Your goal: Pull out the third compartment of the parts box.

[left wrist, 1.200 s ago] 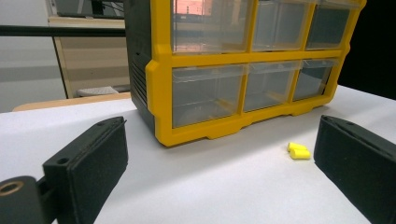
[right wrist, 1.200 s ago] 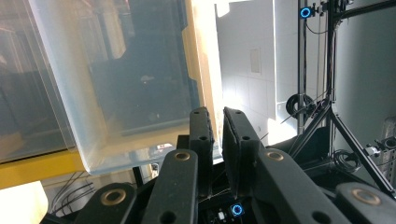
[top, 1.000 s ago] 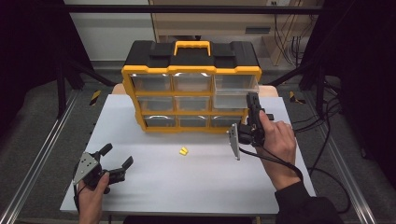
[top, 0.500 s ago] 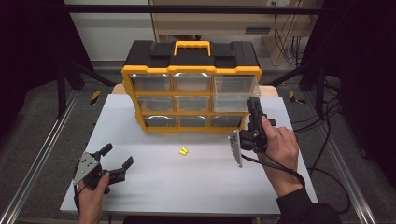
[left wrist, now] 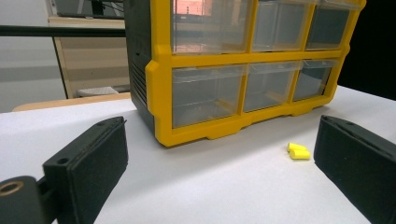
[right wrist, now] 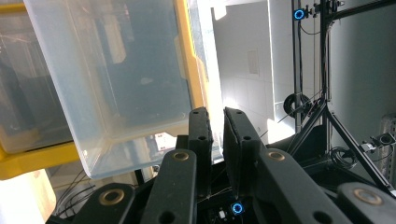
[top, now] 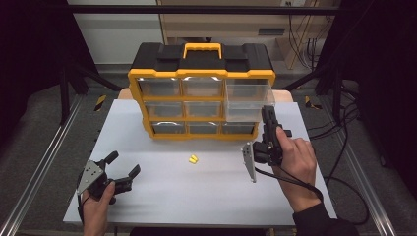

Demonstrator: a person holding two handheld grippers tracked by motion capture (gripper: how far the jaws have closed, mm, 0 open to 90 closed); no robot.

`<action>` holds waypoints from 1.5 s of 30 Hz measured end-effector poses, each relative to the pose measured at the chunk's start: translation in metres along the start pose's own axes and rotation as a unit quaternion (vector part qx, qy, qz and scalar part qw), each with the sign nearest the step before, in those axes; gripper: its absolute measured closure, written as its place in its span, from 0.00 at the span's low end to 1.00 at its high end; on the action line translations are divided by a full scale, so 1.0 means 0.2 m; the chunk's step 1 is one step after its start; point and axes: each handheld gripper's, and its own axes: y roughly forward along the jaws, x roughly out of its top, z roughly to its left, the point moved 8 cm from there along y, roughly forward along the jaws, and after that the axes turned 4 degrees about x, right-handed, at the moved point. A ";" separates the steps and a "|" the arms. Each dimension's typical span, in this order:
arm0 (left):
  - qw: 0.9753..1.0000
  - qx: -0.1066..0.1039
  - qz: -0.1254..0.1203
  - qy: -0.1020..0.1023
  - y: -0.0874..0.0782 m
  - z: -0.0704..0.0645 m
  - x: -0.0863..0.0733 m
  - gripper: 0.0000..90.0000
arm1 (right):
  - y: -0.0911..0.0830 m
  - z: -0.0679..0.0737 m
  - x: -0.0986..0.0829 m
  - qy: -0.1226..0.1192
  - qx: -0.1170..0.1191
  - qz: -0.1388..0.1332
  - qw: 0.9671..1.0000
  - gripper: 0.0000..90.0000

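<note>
- The left claw (top: 120, 169) rests low at the near left of the tabletop (top: 206, 196), its jaws wide apart and empty. In the left gripper view the small yellow piece (left wrist: 298, 151) lies just inside the right-hand jaw. A careless sweep could knock it away across the tabletop.
- That yellow piece (top: 193, 159) sits loose on the tabletop between the two hands, in front of the organiser (top: 201, 93). What it is exactly is too small to tell.
- The right claw (right wrist: 217, 140) has its jaws nearly together with nothing visibly between them, just beside the pulled-out clear drawer (top: 247, 101) at the upper right of the organiser.
- The drawer hangs well out. A bump from that claw could, I judge, tip it or pull it free.
- Whether the claw touches the drawer's edge is hard to make out, and its contents are blurred behind the frosted wall.
</note>
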 end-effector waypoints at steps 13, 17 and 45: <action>1.000 0.001 0.002 0.001 0.00 0.00 0.00 0.03 | -0.02 0.02 0.00 0.003 -0.001 -0.001 1.000 0.90; 1.000 0.002 0.001 0.001 0.00 0.00 0.00 0.03 | -0.02 0.01 0.01 0.003 0.001 0.001 1.000 0.90; 1.000 0.003 0.004 0.003 0.00 0.00 -0.01 0.02 | -0.05 0.10 -0.10 0.187 0.026 0.045 0.981 0.35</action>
